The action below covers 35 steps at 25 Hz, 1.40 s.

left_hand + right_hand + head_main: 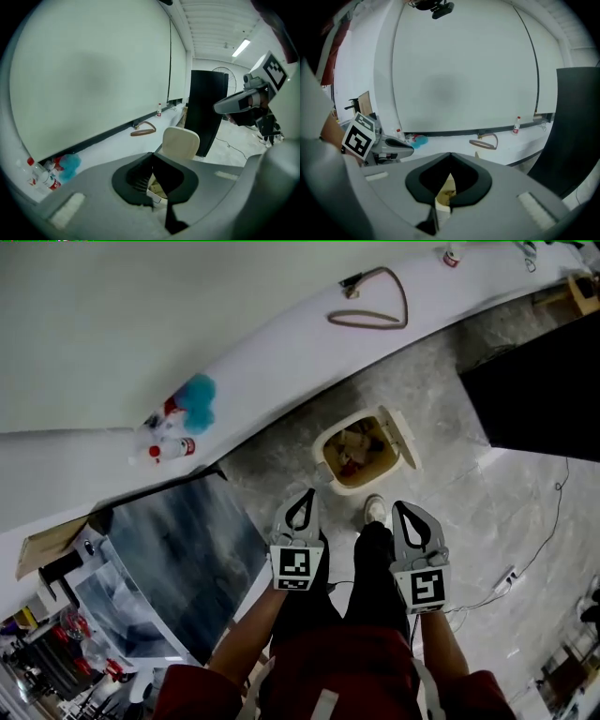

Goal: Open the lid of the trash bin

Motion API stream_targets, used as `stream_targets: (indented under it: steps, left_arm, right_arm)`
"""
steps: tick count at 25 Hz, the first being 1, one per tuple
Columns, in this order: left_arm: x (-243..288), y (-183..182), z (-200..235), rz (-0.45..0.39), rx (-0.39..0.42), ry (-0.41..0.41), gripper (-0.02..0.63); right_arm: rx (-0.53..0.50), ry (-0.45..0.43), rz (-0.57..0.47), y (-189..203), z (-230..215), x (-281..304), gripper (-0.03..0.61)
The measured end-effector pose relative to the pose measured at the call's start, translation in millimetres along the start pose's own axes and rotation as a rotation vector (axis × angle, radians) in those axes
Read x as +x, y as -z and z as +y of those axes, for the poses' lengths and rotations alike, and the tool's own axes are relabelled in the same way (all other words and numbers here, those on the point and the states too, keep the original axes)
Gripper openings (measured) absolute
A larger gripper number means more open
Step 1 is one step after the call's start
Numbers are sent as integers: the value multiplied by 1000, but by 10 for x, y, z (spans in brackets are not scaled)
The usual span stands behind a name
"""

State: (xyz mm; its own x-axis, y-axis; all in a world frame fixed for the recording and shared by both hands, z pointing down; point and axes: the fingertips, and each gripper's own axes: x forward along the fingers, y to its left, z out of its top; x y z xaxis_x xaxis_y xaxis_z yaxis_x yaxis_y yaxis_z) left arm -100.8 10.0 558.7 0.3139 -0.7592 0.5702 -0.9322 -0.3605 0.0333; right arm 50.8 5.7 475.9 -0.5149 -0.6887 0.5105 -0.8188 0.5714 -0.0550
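We hold both claws out in front of us, side by side, up above the floor. The left gripper (pixel 306 497) is squeezed closed, and its two tips touch each other. Nothing is between them. The right gripper (pixel 401 510) is squeezed closed too, with nothing in it.

The trash bin (pixel 336 476) sits on the grey floor (pixel 450 474), a little way past our claws. It is cream in color. It stands just beside the long white ledge (pixel 281 352). Its lid (pixel 400 437) is up and stands on the bin's right side. We can see some trash (pixel 354 451) inside. Neither claw touches the bin.

One white shoe (pixel 374 510) points at the bin, between the two claws.

On the ledge lies a brown strap (pixel 370 307) in a loop. Farther left on it are small bottles (pixel 169 448) and a fluffy blue thing (pixel 197 401). A big black panel (pixel 534 381) stands at the right.
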Motion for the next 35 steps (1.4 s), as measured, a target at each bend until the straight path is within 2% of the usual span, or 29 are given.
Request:
stream_targets:
  steps: [5, 9, 16, 26, 29, 35]
  left_arm:
    - [-412, -621, 29, -99, 13, -61, 5]
    - [-697, -933, 78, -138, 26, -100, 5]
    - [-1325, -1467, 351, -241, -32, -194, 3]
    - [-2333, -2621, 777, -550, 41, -340, 3]
    - [-2592, -2871, 783, -612, 58, -373, 3]
    - [-2979, -3238, 712, -716, 116, -413, 3]
  right_arm:
    - [-45, -1, -41, -465, -28, -223, 0]
    - [-73, 15, -83, -801, -63, -380, 0]
    - [-147, 20, -175, -1355, 7, -546, 0]
    - [-204, 23, -401, -2483, 243, -896, 0]
    - [-180, 25, -449, -2757, 322, -1070, 0]
    - [-198, 59, -576, -3303, 371, -1427, 0]
